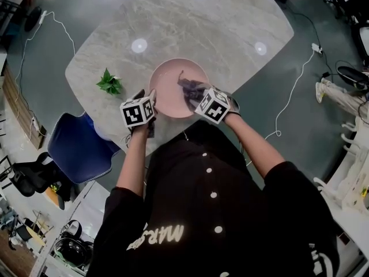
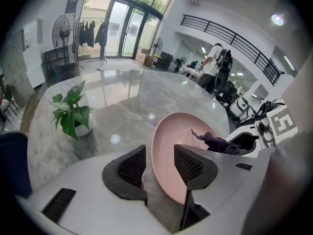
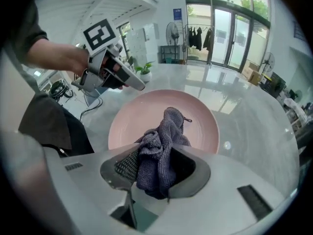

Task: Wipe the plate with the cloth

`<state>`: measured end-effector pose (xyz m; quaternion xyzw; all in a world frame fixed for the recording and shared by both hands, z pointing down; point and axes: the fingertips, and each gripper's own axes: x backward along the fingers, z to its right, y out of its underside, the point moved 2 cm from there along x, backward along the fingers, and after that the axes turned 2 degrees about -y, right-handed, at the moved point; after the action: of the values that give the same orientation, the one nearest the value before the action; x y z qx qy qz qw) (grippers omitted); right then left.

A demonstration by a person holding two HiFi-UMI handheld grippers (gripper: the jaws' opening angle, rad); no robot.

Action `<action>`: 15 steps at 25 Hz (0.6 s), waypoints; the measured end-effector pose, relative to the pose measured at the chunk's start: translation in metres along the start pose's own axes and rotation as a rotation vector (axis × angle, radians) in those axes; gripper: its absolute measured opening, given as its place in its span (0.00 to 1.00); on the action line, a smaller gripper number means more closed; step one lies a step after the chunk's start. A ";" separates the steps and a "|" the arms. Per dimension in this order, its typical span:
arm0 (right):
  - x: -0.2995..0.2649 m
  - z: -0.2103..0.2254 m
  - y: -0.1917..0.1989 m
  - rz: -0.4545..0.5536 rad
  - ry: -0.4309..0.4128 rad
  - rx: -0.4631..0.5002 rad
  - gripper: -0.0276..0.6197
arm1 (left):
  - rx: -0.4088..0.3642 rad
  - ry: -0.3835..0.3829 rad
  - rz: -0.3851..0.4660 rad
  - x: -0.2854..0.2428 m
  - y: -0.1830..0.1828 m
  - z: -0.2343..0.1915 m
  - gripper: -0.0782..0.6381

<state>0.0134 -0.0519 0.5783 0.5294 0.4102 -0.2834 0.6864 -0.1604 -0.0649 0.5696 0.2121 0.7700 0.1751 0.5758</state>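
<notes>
**Desk:** Head view first. What does it show?

**Photographer:** A pink plate (image 1: 167,94) lies on the marble surface (image 1: 173,22), on the side nearer the person. The left gripper (image 1: 149,105) is at the plate's left rim. The right gripper (image 1: 191,91) hangs over the dish with a dark cloth (image 1: 187,85) in it. A small plant (image 1: 109,83) stands off to the left, clear of the work.

**Desk:** And the left gripper view?

**Photographer:** The left gripper's (image 2: 160,160) jaws stand partly apart. The plate's (image 2: 178,131) near rim shows in the gap between them, but neither pad presses on it, so nothing is held. The cloth (image 2: 215,142) dangles over the far half of the dish.

**Desk:** The right gripper view?

**Photographer:** The right gripper (image 3: 156,166) is clamped on the cloth (image 3: 164,136), which is bunched into a wad that bulges out between the jaws. The plate (image 3: 142,116) is directly below and ahead of it. I cannot tell whether the cloth touches the dish.

**Desk:** What could go wrong from here?

**Photographer:** The plate looks unsteadied. A firm wiping stroke would likely push it across the polished surface, possibly toward the near edge. The grip on the cloth is also on a loose bunch, so drag against the dish could pull it free.
</notes>
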 end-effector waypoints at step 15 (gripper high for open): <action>0.116 0.032 -0.052 0.527 0.274 -0.202 0.26 | -0.094 0.035 0.388 0.090 -0.060 0.020 0.15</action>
<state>0.0372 -0.0917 0.4560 0.5799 0.3737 0.0203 0.7237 -0.1712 -0.0675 0.4602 0.3261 0.7156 0.3222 0.5271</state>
